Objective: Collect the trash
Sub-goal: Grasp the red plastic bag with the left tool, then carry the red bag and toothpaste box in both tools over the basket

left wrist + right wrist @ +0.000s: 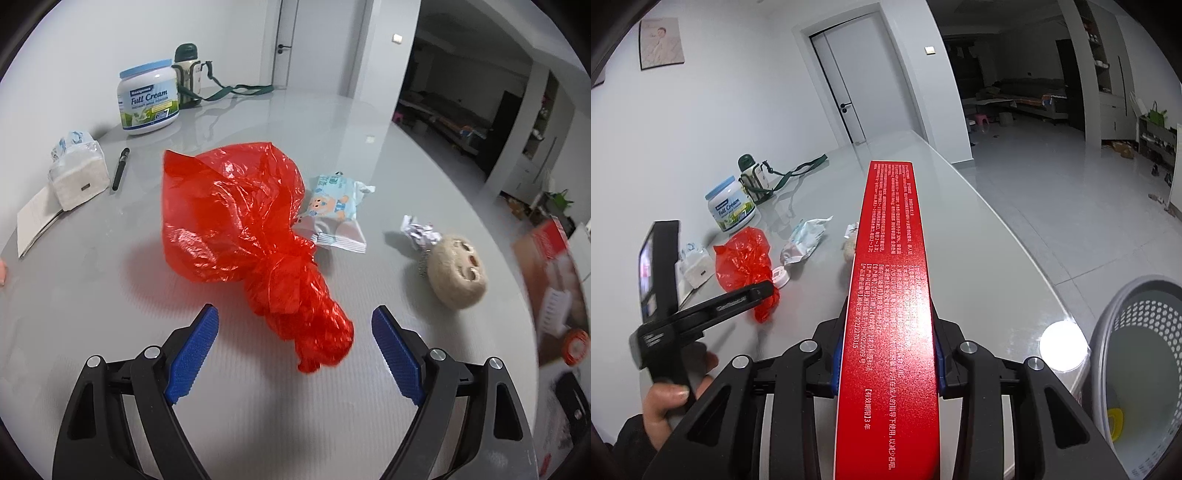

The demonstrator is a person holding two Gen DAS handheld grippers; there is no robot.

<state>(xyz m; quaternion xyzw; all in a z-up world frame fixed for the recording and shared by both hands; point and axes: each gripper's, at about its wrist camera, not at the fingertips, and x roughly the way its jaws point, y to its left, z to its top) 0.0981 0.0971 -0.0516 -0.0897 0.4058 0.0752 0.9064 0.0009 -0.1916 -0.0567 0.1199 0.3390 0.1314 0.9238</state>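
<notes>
A knotted red plastic bag [243, 221] lies on the grey table [110, 314]; its tail end reaches between the blue pads of my open left gripper [295, 325], which touches nothing. Beside the bag lie a blue snack wrapper [336, 210], a crumpled paper ball [419, 232] and a beige plush toy [458, 273]. My right gripper [886, 343] is shut on a long red box [890, 295], held above the table edge. The red bag [746, 258] and the left gripper [701, 306] also show in the right wrist view.
A grey perforated waste basket [1137, 369] stands at the lower right beyond the table edge. A milk powder tub [147, 99], a green flask with a strap [188, 70], a tissue pack [77, 170], a pen [120, 168] and a notebook [35, 221] sit at the far left.
</notes>
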